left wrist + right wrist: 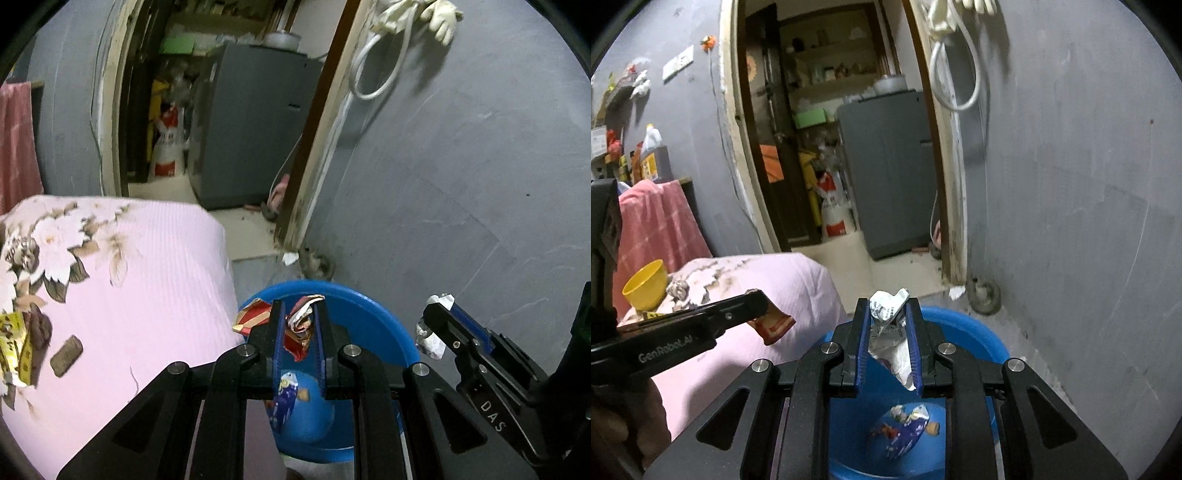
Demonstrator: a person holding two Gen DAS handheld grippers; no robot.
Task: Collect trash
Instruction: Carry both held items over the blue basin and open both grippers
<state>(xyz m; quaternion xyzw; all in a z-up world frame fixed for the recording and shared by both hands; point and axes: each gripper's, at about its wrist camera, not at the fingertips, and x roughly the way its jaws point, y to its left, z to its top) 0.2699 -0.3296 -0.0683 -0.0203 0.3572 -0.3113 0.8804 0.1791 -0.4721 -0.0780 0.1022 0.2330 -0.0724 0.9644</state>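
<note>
**Both grippers hold wrappers over the blue tub**

The left gripper (pixel 299 317) is clamped narrow on a crumpled red, gold and white foil wrapper (pixel 300 325), which bulges out above and below its blue-lined fingers. The right gripper (pixel 888 317) is likewise closed tight on a crumpled white and silver paper wrapper (pixel 892 332). Both hang just above the round blue plastic tub (pixel 373 317), which stands on the floor between the pink floral bedspread (pixel 147 280) and the grey wall (pixel 461 166).

Each view looks down past its own fingers to a blue printed snack packet (pixel 905 428) lying inside the tub.

Only the left wrist view shows what remains on the bedspread: a yellow printed wrapper (pixel 14 339) and a brown rectangular biscuit (pixel 66 355) near its left edge.

Only the right wrist view shows a yellow plastic bowl (pixel 646 284) at the far end of the bed, a pink checked cloth (pixel 661 225) draped behind it, and part of the person's hand (pixel 624 417) under the left gripper's body.

Both views show a small white scrap (pixel 290 257) on the floor by the door frame (pixel 317 147), beyond the tub, and the grey refrigerator (pixel 890 170) through the doorway.
</note>
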